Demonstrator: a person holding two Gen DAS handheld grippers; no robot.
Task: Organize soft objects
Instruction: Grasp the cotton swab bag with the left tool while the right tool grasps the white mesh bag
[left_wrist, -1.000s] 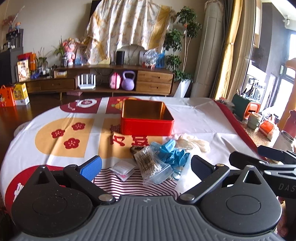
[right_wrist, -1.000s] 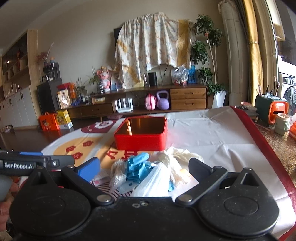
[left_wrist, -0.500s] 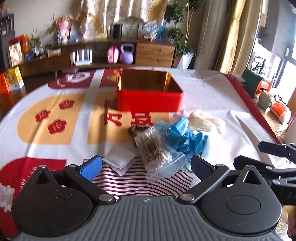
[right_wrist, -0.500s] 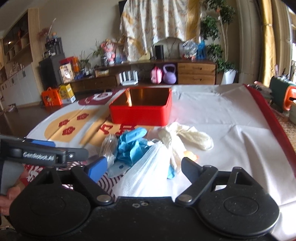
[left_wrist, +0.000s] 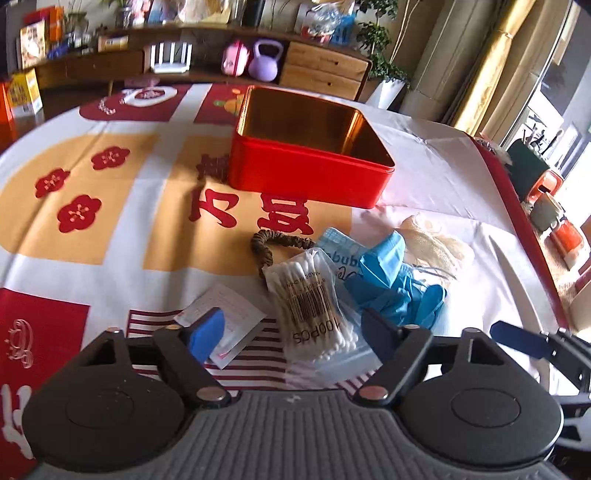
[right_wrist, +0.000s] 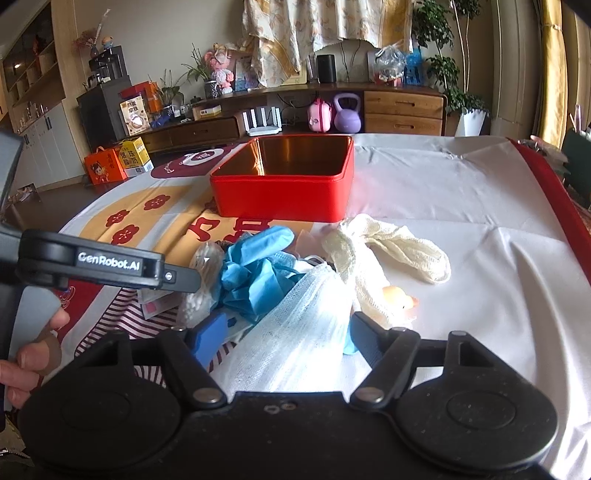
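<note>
A red open tin box (left_wrist: 306, 173) (right_wrist: 282, 194) stands mid-table, empty. In front of it lies a pile: a bag of cotton swabs (left_wrist: 312, 299), blue gloves (left_wrist: 393, 282) (right_wrist: 255, 271), a brown hair tie (left_wrist: 275, 245), a cream mesh cloth (left_wrist: 434, 245) (right_wrist: 391, 249), a white sachet (left_wrist: 225, 312), a white gauze bag (right_wrist: 303, 325) and a small yellow duck (right_wrist: 400, 299). My left gripper (left_wrist: 291, 332) is open, its jaws astride the swab bag's near end. My right gripper (right_wrist: 284, 332) is open, with the gauze bag between its jaws.
The tablecloth (left_wrist: 110, 206) is white with red and yellow prints. The right table edge holds mugs and an orange item (left_wrist: 561, 232). A sideboard (right_wrist: 295, 114) with a purple kettlebell stands beyond the table. The left gripper's body (right_wrist: 103, 264) crosses the right wrist view at left.
Both grippers have tilted down and moved forward toward the pile. The swab bag and gauze bag now lie between the jaws. Nothing on the table has moved.
</note>
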